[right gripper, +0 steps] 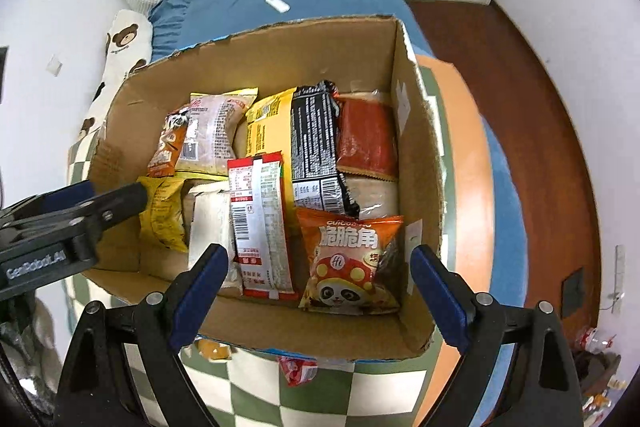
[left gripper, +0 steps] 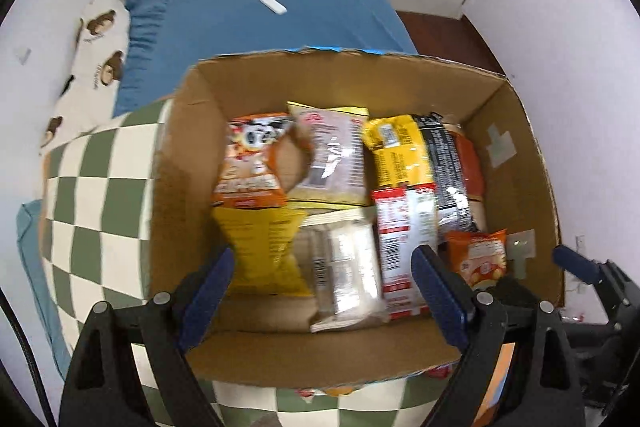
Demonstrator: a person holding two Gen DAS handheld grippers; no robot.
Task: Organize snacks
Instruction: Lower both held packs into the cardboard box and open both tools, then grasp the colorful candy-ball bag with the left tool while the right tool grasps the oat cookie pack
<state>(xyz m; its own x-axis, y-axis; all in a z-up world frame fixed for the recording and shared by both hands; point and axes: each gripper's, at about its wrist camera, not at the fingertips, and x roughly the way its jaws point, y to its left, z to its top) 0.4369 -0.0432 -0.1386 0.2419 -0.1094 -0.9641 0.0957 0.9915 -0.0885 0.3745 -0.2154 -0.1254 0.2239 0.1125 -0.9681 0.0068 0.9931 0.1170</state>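
An open cardboard box (left gripper: pixel 352 75) stands on a green-and-white checked cloth and holds several snack packets lying flat. My left gripper (left gripper: pixel 326 291) hangs open above its near-left part, over a yellow packet (left gripper: pixel 264 251) and a clear white packet (left gripper: pixel 344 267). My right gripper (right gripper: pixel 320 263) is open above the near-right part, over a red-and-white packet (right gripper: pixel 260 219) and an orange panda packet (right gripper: pixel 352 259). Nothing is pressed between either pair of pads. Farther back lie a black packet (right gripper: pixel 316 155), a red packet (right gripper: pixel 366 139) and an orange cow packet (left gripper: pixel 252 163).
The checked cloth (right gripper: pixel 360 399) covers a cushion on a bed with a blue blanket (left gripper: pixel 280 27). Two loose packets (right gripper: pixel 298 371) poke out under the box's near edge. A bear-print pillow (left gripper: pixel 96 59) lies at the left, and wooden floor (right gripper: pixel 520 107) at the right.
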